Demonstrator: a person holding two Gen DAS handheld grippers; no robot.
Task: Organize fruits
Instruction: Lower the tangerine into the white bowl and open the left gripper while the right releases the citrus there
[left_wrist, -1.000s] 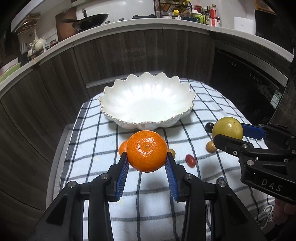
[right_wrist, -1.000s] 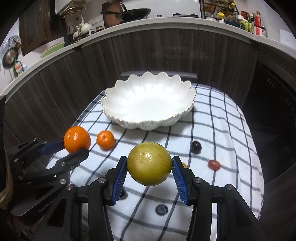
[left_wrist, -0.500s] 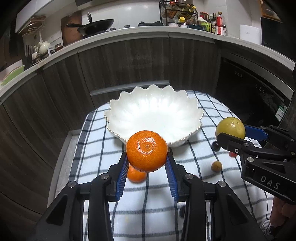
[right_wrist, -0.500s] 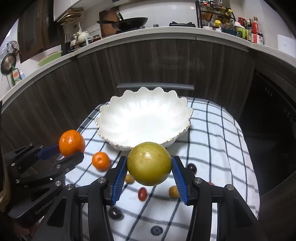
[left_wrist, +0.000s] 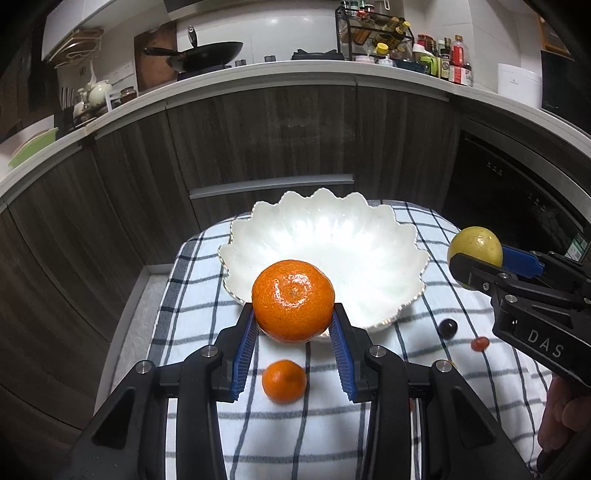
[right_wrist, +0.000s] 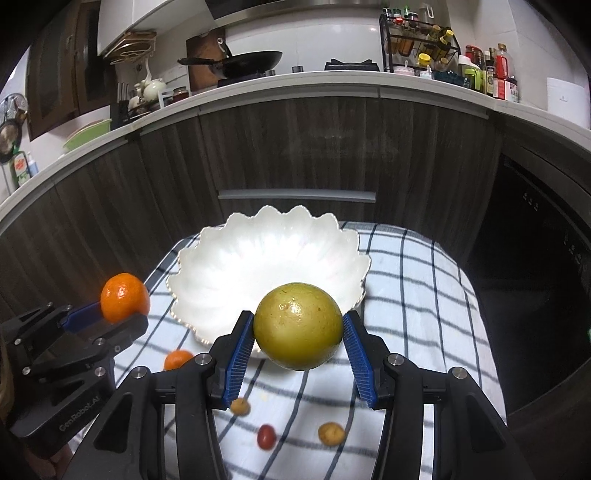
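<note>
In the left wrist view, a large mandarin is clamped at frame centre between the blue-padded jaws of the left gripper, held above the near rim of the white scalloped bowl. A smaller mandarin is seen on the checked cloth covering the desk, lower centre. At the right edge, a dark grape and a cherry tomato are noted on the cloth. In the right wrist view, a yellow-green round fruit is gripped at frame centre by the jaws of the right gripper, closed against its sides, before the bowl's near rim.
</note>
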